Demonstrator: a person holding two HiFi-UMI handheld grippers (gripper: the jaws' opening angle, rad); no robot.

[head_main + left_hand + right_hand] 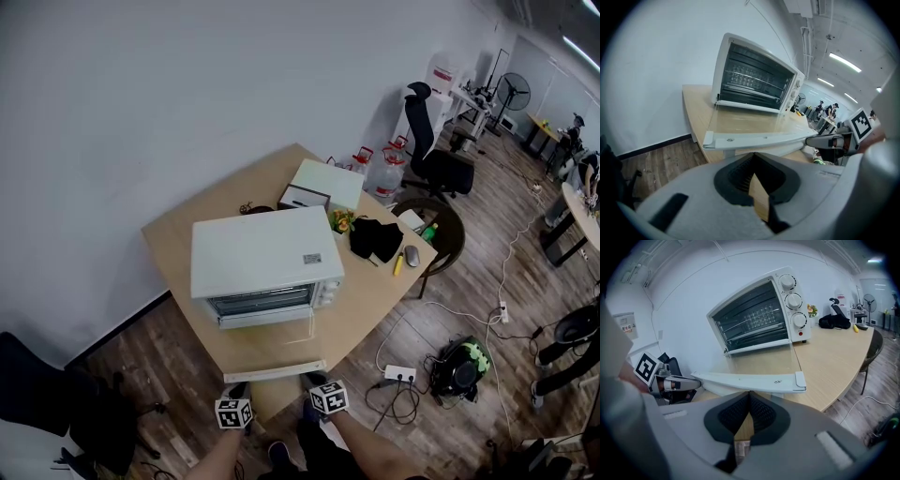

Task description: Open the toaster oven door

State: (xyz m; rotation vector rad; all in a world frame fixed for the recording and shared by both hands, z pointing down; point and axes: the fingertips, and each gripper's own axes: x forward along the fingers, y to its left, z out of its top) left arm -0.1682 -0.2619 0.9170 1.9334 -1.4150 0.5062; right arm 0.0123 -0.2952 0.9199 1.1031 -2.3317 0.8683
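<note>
A white toaster oven [267,253] stands on the wooden table [375,291], its racks showing in the left gripper view [754,79] and the right gripper view [759,315]. Its glass door [272,339] hangs open and lies flat, with the white handle bar [274,371] at the table's near edge. My left gripper [236,386] and right gripper [317,378] sit just below that bar, apart from it. Both are shut on nothing: the left gripper's [753,154] pads meet under the handle [759,139], and the right gripper's [750,393] pads meet under the handle [750,380].
Behind the oven sit a white box [319,184], a black bag [375,239], a mouse [412,256] and a yellow marker [397,263]. A wicker chair [448,230] stands at the table's right. A power strip [399,373], cables and a dark bag [459,367] lie on the floor.
</note>
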